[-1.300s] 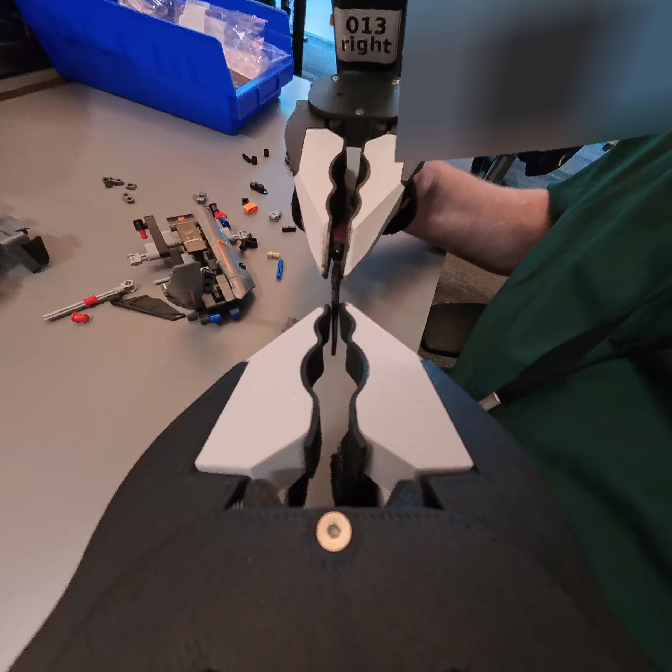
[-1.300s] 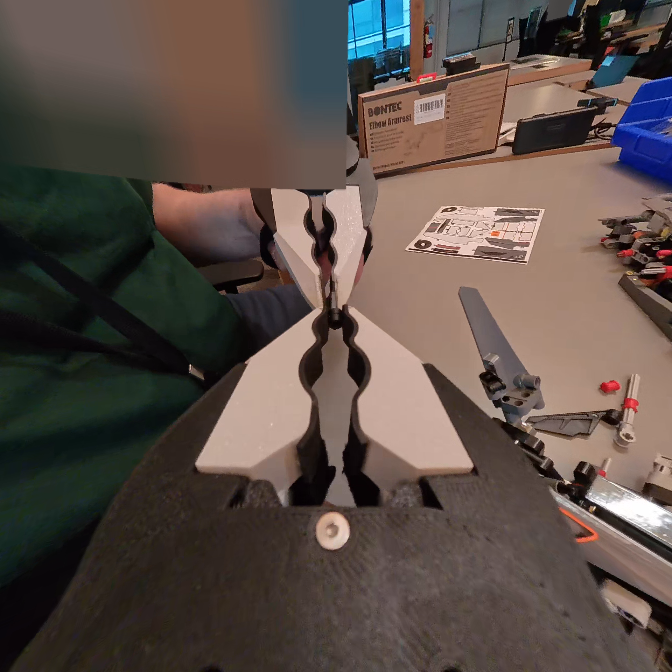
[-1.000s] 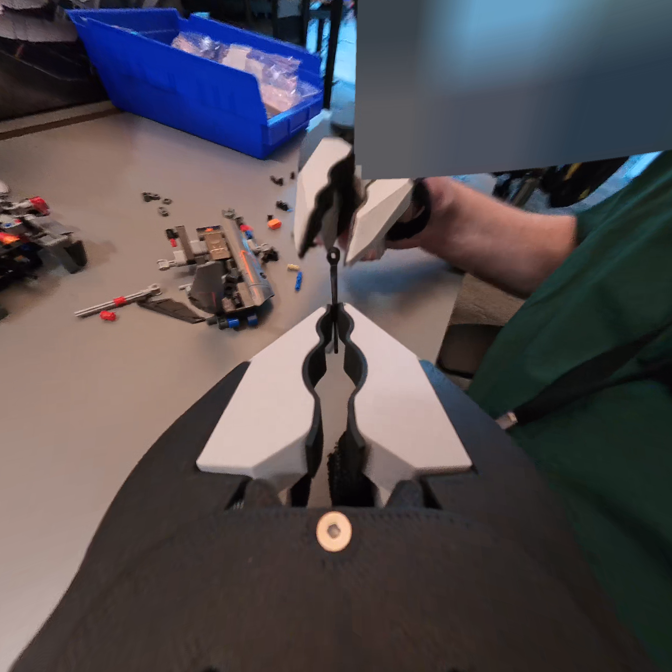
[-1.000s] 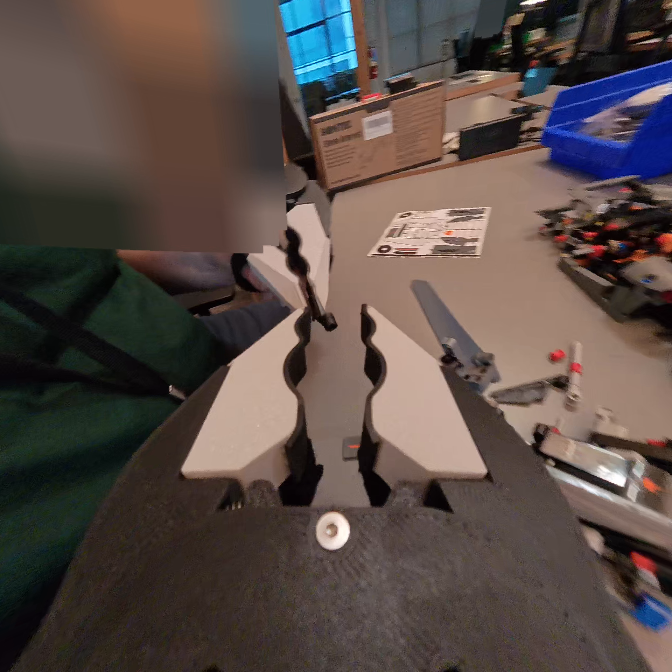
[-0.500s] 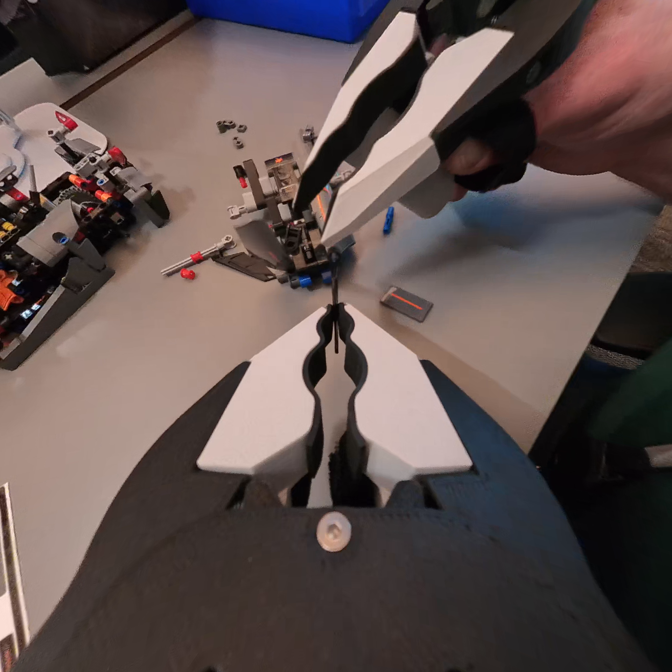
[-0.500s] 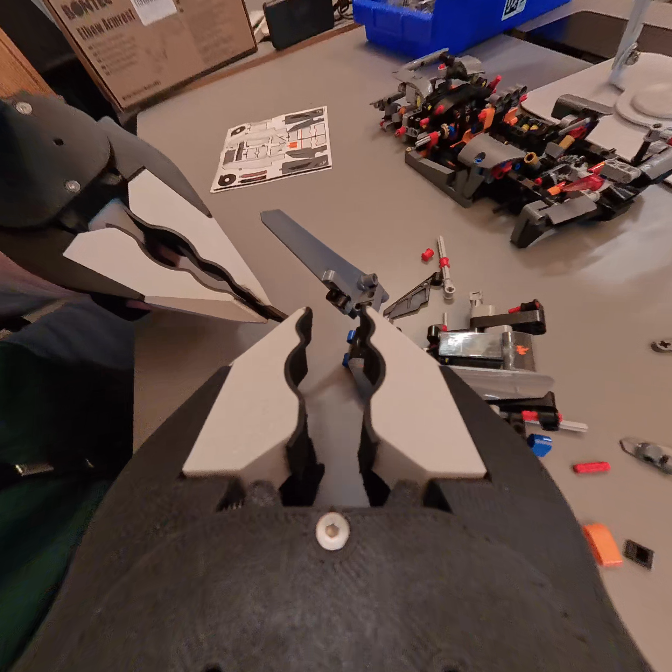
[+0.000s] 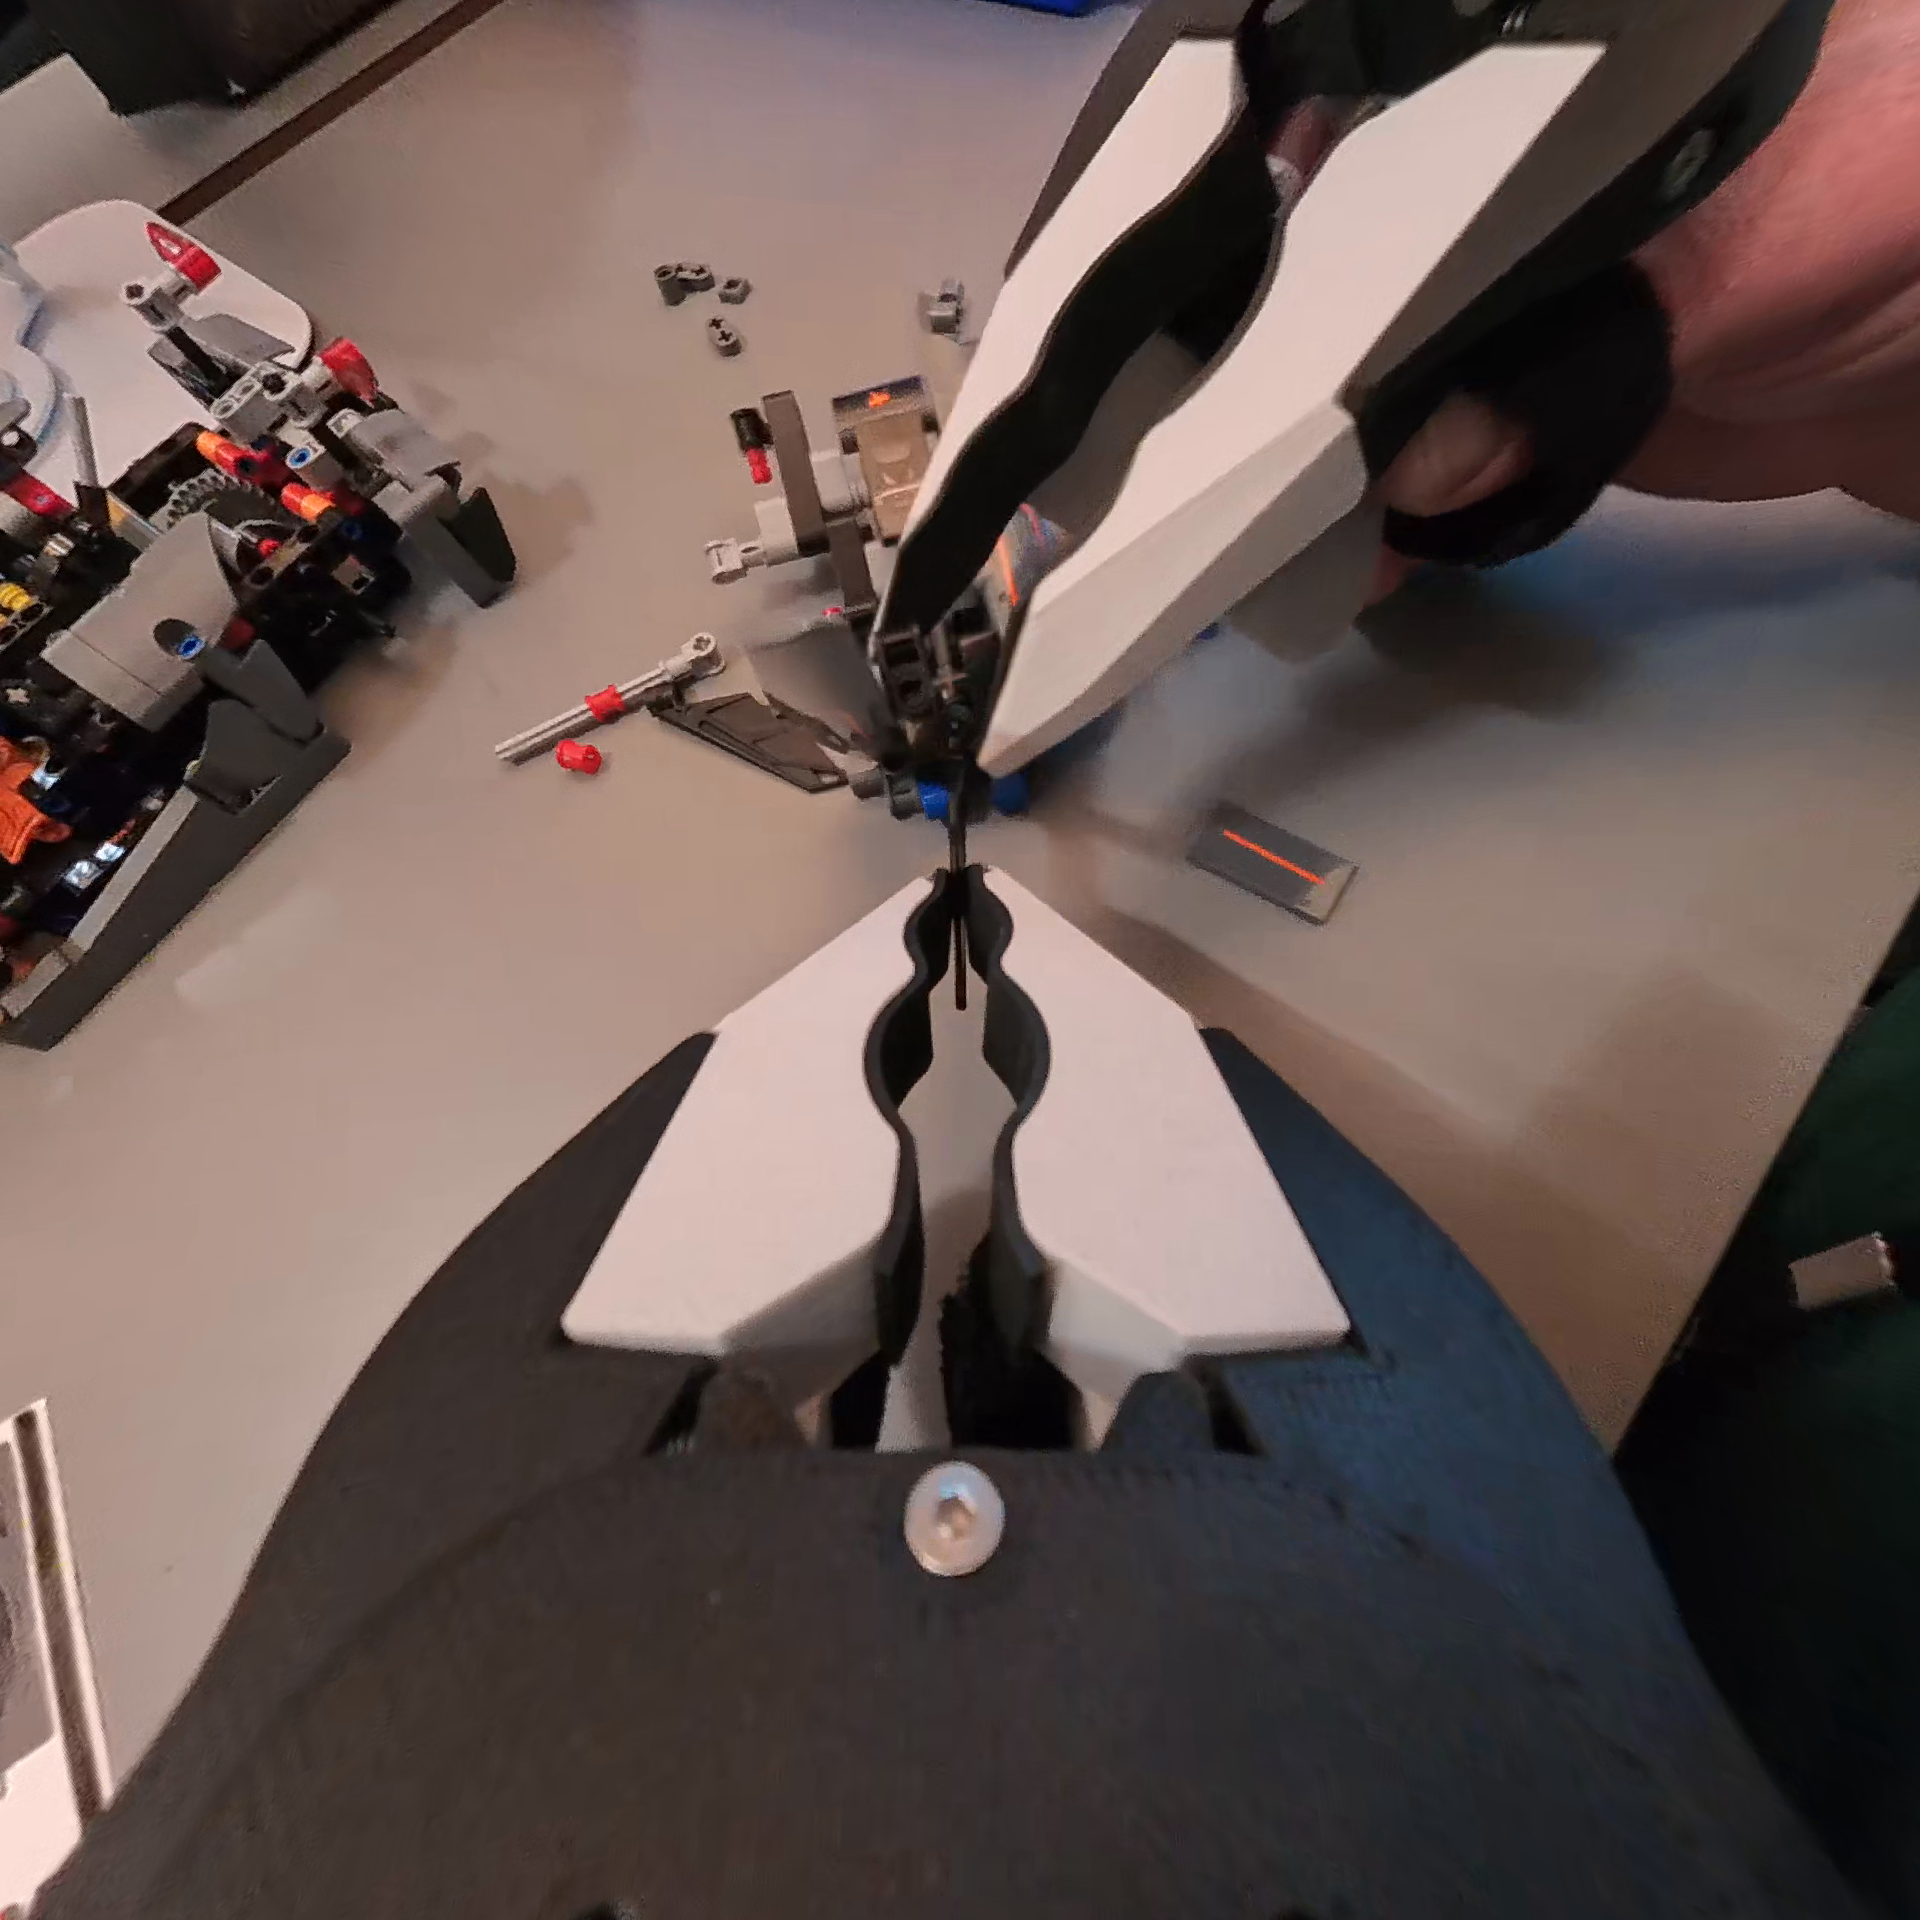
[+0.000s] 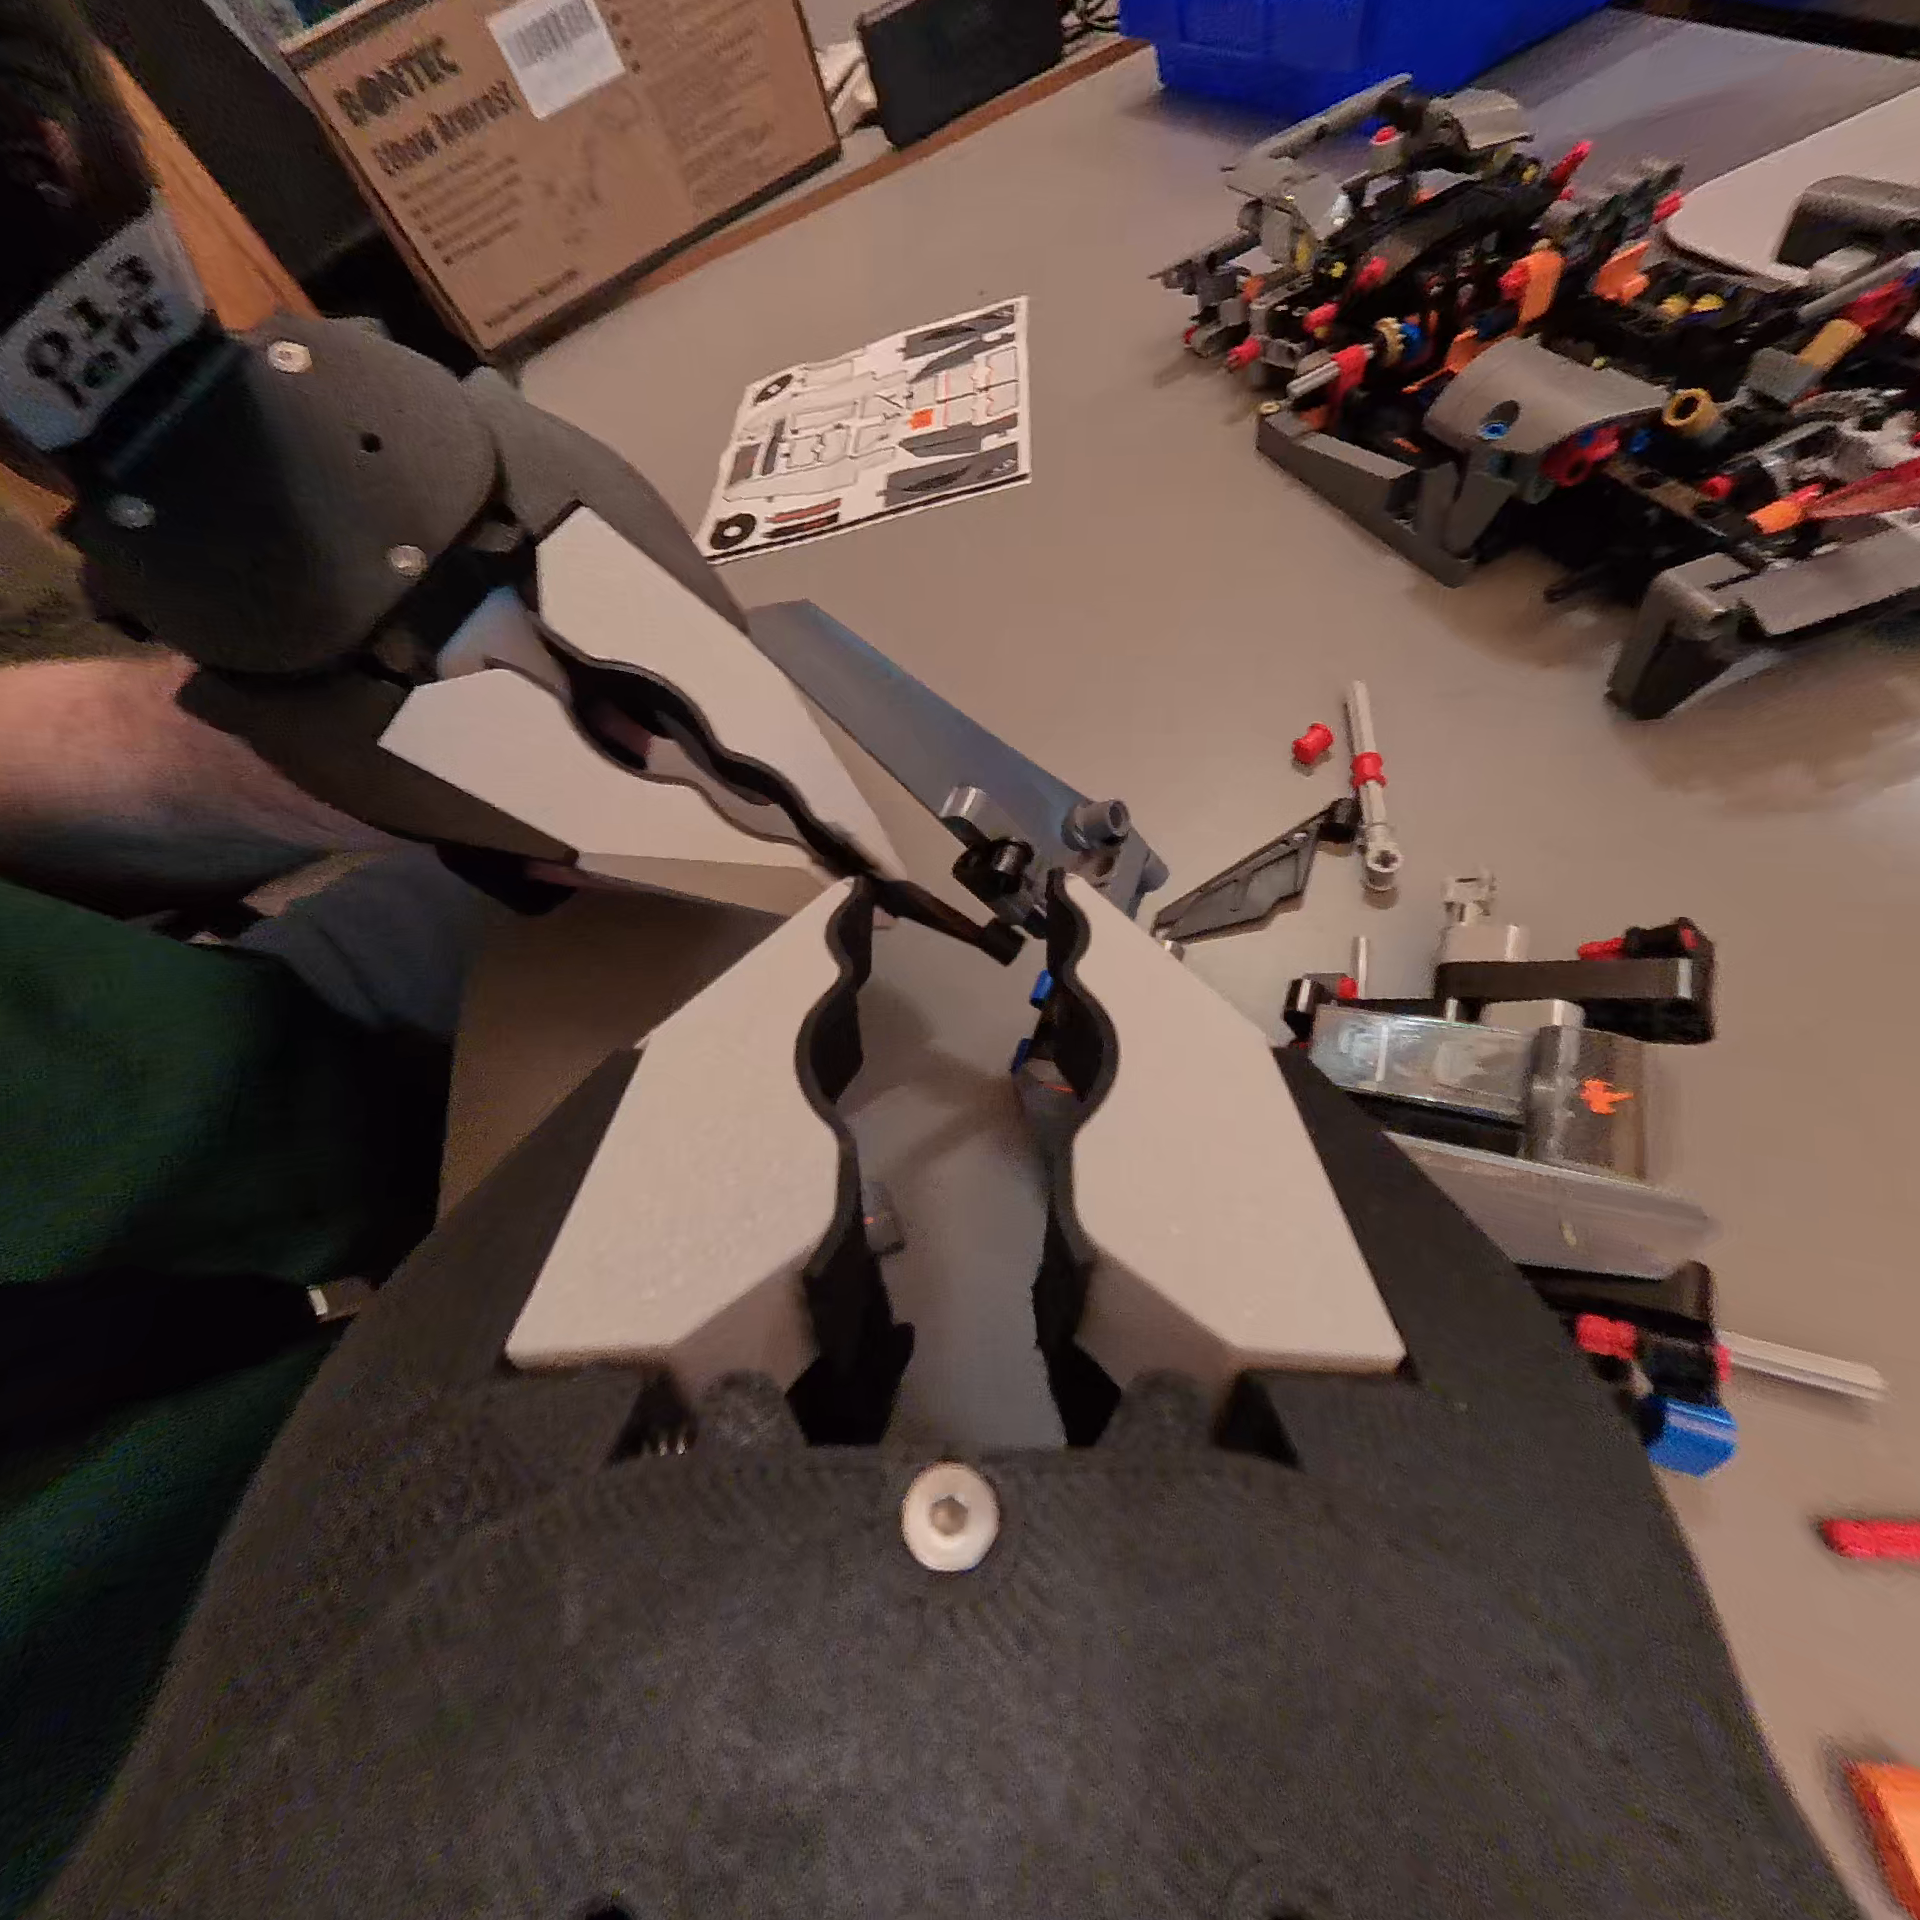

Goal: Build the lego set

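The left gripper pinched a thin black axle, its tip beside the small lego subassembly; the right gripper gaped, straddling it.

Left wrist view: camera mounted behind the left gripper, looking forward and steeply down along its jaws at the grey table, close above the surface. Right wrist view: camera behind the right gripper, tilted down across the table towards its far side. The two views face each other at close range; each contains the opposite gripper. Shared field: the small grey sub-assembly, the red-collared axle and the large model.
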`<state>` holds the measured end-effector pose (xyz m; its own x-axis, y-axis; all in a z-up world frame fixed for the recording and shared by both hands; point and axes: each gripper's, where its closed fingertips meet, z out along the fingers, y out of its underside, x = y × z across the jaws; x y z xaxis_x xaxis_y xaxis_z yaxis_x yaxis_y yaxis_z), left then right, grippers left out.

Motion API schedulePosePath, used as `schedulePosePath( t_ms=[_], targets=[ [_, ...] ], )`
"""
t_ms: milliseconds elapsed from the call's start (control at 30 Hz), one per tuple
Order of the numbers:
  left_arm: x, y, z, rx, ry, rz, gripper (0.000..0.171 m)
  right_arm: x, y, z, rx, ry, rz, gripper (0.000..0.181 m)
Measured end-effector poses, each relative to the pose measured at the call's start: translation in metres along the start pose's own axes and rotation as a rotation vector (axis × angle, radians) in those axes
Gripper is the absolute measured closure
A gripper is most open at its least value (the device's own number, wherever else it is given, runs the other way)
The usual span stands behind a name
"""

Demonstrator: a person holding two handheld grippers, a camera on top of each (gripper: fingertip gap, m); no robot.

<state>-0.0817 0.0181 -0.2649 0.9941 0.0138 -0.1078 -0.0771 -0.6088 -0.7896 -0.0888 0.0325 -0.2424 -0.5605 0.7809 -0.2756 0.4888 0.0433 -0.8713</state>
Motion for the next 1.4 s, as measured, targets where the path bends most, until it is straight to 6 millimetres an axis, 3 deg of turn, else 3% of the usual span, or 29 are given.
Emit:
schedulePosePath(
  t_ms=[300,567,800,1400],
  targets=[
    [0.006,-0.002,0.009,-0.033,0.0,-0.032,0.171,0.01,0.001,-0.017,0.059,-0.008,0.092,0.145],
    [0.001,-0.002,0.008,-0.056,0.032,-0.135,0.171,-0.001,0.008,-0.01,0.01,-0.008,0.043,0.139],
    [-0.002,-0.003,0.008,-0.069,0.015,-0.149,0.171,0.0,0.003,-0.002,0.041,0.007,0.159,0.137],
    [-0.018,-0.001,0.009,-0.115,0.039,-0.121,0.171,0.007,0.0,0.002,0.053,0.045,0.186,0.134]
  ],
)
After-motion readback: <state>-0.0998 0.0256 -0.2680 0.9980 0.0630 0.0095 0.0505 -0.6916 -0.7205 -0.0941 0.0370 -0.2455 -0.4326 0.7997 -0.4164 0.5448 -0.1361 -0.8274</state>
